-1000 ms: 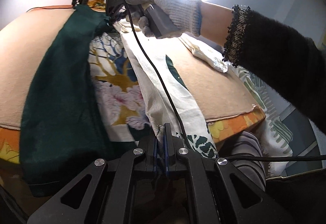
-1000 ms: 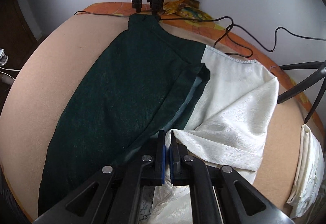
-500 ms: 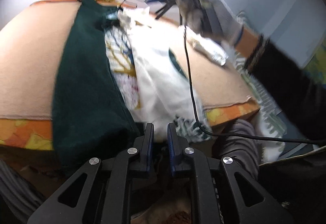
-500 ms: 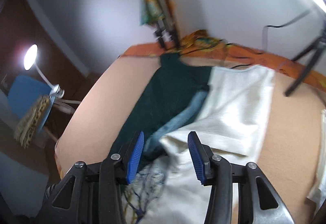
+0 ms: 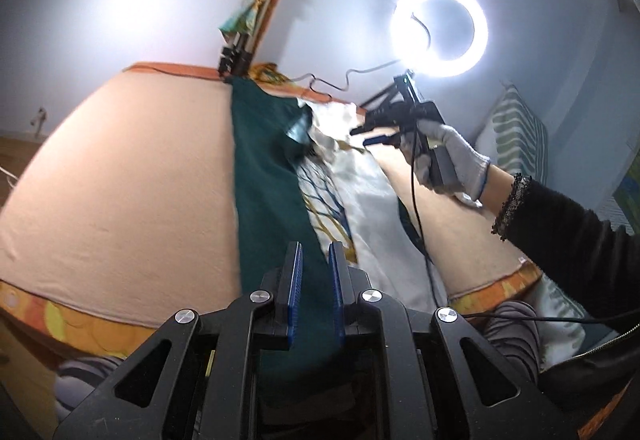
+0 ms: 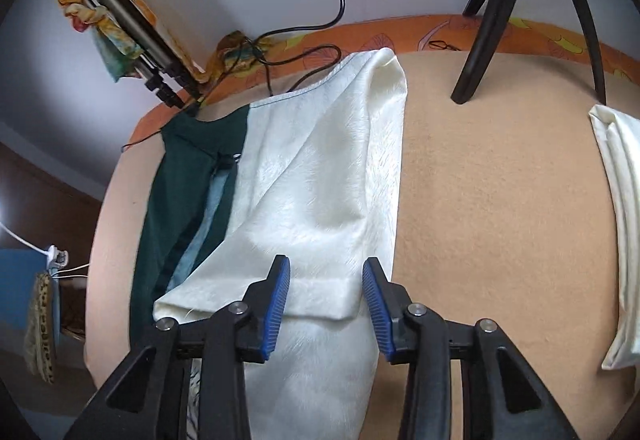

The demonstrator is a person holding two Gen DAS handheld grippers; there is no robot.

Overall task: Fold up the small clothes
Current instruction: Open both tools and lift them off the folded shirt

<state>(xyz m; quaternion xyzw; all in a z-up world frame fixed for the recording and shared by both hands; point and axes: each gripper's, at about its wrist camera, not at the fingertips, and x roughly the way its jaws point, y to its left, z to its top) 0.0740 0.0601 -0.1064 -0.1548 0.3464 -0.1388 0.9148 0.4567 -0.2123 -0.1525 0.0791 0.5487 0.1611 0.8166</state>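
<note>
A dark green cloth (image 5: 264, 176) lies in a long strip on the peach-covered table (image 5: 132, 176), with a white cloth (image 5: 368, 200) with a printed inner side lying beside it. In the right wrist view the white cloth (image 6: 320, 176) lies folded over next to the green cloth (image 6: 180, 168). My left gripper (image 5: 314, 260) is open a little above the green cloth's near end, holding nothing. My right gripper (image 6: 325, 280) is wide open above the white cloth's folded edge; it also shows in the left wrist view (image 5: 370, 134), hovering over the far end.
A folded white cloth (image 6: 620, 216) lies at the table's right side. A tripod leg (image 6: 484, 24) stands on the far edge, with cables (image 6: 304, 36) beside it. A ring light (image 5: 439, 28) glows behind. A clamp stand (image 6: 160, 64) sits at the far corner.
Both grippers were shut on the cloth a second ago; both have opened and let go. The right gripper has lifted away and moved right over the white cloth.
</note>
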